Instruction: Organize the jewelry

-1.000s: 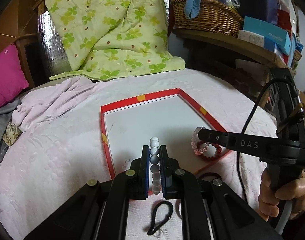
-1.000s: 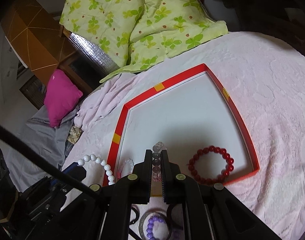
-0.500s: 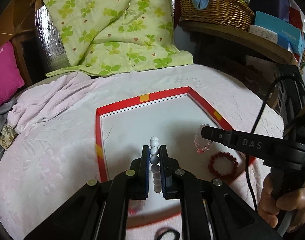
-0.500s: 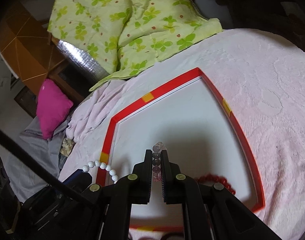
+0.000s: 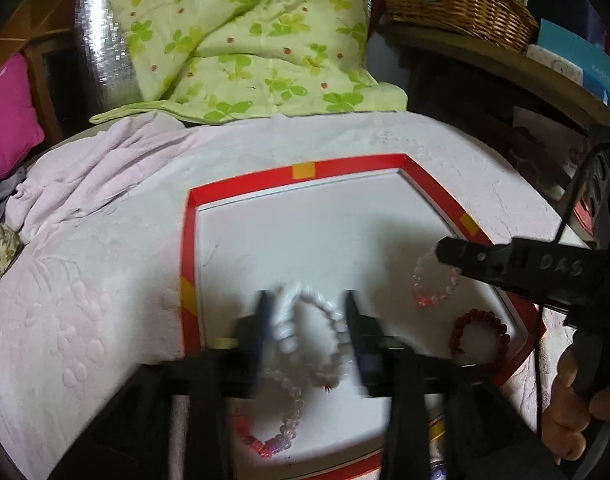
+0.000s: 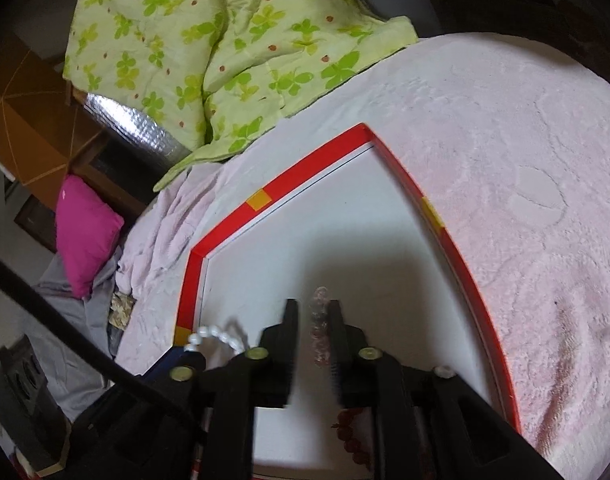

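A red-rimmed white tray lies on the pink bedspread. My left gripper hovers low over its near part, jaws opening. The white bead bracelet hangs loose between the blurred fingers, with no pad pressing on it. My right gripper is over the tray's right side, jaws also opening. The clear pink-tinted bracelet sits in the gap, close to the right finger. A dark red bracelet and another clear-and-pink bracelet lie in the tray.
A green clover quilt is heaped behind the tray, with a magenta pillow at the left. A wicker basket and boxes stand on a shelf at the back right. A person's hand holds the right gripper's handle.
Both grippers have moved forward and lower over the tray. Both pairs of jaws, earlier shut on their bracelets, have parted. The white bracelet now hangs slack as an open loop.
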`<action>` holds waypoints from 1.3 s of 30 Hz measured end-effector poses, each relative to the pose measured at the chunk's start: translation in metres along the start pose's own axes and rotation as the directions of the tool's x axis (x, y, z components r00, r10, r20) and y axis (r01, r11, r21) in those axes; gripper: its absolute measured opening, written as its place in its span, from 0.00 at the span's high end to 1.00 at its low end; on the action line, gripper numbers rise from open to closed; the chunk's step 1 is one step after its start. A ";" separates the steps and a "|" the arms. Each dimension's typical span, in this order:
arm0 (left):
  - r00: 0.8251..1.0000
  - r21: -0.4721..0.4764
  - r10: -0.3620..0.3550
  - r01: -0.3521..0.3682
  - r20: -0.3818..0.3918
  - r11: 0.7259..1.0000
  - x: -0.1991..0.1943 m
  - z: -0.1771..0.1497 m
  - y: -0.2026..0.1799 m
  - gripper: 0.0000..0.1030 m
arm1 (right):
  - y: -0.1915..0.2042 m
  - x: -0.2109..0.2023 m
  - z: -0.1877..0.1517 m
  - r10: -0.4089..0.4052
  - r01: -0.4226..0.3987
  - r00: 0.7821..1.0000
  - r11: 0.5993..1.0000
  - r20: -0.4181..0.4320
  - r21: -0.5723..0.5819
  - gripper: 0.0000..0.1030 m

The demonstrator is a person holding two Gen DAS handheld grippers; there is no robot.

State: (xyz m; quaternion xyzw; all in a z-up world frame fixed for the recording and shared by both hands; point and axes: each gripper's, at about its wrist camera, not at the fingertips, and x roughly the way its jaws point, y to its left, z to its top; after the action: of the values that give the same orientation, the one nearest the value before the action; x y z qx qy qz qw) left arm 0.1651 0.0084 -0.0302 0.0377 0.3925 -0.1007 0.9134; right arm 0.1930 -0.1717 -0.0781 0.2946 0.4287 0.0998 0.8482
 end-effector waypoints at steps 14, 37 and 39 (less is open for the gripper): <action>0.997 -0.080 0.068 -0.064 0.046 0.995 -0.039 -0.017 0.027 0.22 | -0.007 -0.061 -0.001 0.037 -0.042 0.991 0.998 0.128 0.038 0.69; 0.988 -0.038 0.150 -0.149 0.046 0.988 -0.117 -0.123 0.030 0.19 | 0.002 -0.145 -0.107 0.154 -0.148 0.987 0.982 0.041 -0.117 0.69; 0.989 -0.067 0.148 -0.146 0.015 0.987 -0.114 -0.130 0.032 0.19 | 0.004 -0.139 -0.121 0.143 -0.143 0.990 0.981 -0.008 -0.129 0.69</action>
State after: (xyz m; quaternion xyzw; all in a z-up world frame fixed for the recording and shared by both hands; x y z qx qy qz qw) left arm 0.0030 0.0766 -0.0380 0.0352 0.3827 -0.0203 0.9230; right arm 0.0129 -0.1768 -0.0378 0.2692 0.3984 0.1876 0.8565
